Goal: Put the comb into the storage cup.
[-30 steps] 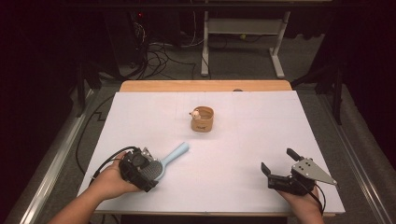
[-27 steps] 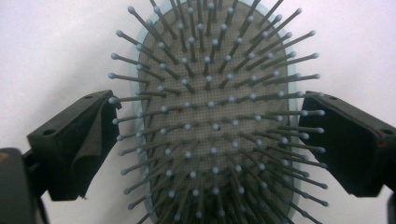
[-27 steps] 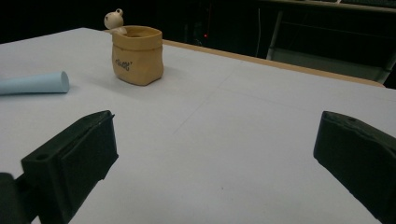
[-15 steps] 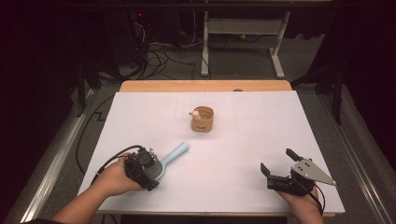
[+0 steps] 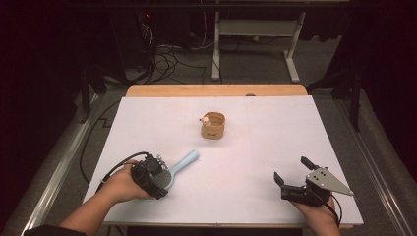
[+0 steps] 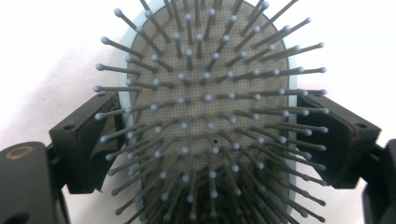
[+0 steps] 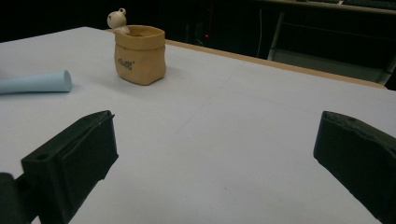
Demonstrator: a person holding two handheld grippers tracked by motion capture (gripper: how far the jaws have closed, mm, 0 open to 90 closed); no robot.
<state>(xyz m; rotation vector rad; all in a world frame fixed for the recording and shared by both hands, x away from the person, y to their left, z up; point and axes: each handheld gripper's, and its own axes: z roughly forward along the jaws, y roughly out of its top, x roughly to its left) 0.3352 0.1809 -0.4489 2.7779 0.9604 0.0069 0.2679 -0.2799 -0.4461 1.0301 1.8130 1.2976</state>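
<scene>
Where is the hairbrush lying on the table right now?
In the high view, the hairbrush lies near the table's front left, head between the left gripper's fingers, handle pointing toward the cup.

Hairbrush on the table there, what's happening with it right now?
A person is working the left gripper down over the head of a light blue hairbrush that lies bristles-up on the white table. Its jaws have just been closing and now sit on either side of the brush head, close against its rim. The right gripper rests open near the front edge, holding nothing. A small tan pouch-shaped cup stands farther back.
</scene>
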